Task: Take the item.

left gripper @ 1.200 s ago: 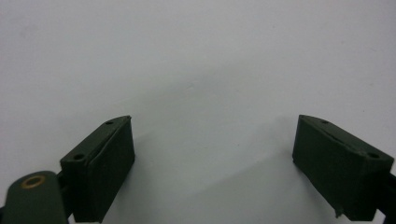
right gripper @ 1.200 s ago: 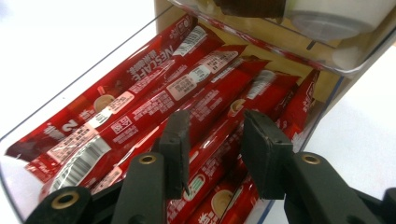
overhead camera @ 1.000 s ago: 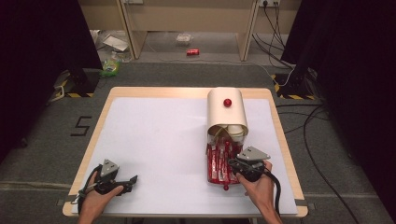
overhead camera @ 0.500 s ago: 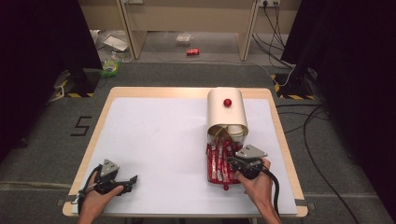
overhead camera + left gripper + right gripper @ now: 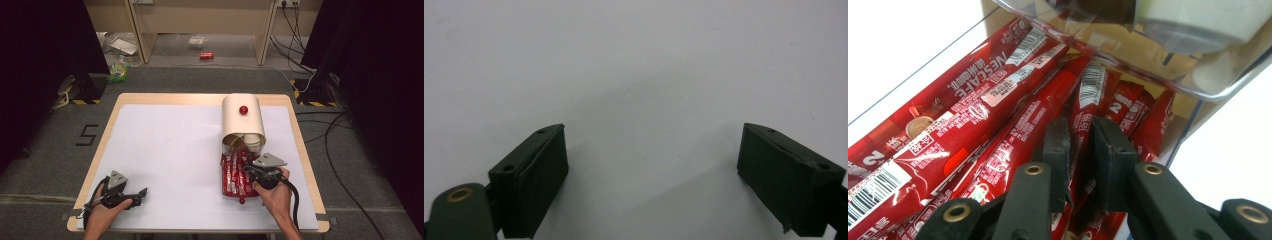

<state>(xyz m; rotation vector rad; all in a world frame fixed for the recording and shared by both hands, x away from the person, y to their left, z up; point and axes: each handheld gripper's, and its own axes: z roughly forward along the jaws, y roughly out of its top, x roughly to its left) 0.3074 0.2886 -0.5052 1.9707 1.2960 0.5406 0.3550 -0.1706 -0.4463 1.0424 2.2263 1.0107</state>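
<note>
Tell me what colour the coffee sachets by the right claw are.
Red, with white lettering and barcodes; the coffee sachets show best in the right gripper view.

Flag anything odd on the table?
The cream container lies on its side, clear lid swung open, with red coffee sachets spilling out toward the right gripper, which pinches one. The left gripper rests open on bare table.

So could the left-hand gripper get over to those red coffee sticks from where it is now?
Probably yes. The left gripper sits open at the table's near left corner, and only bare white tabletop lies between it and the red sachets, though the right gripper is already pinching one.
</note>
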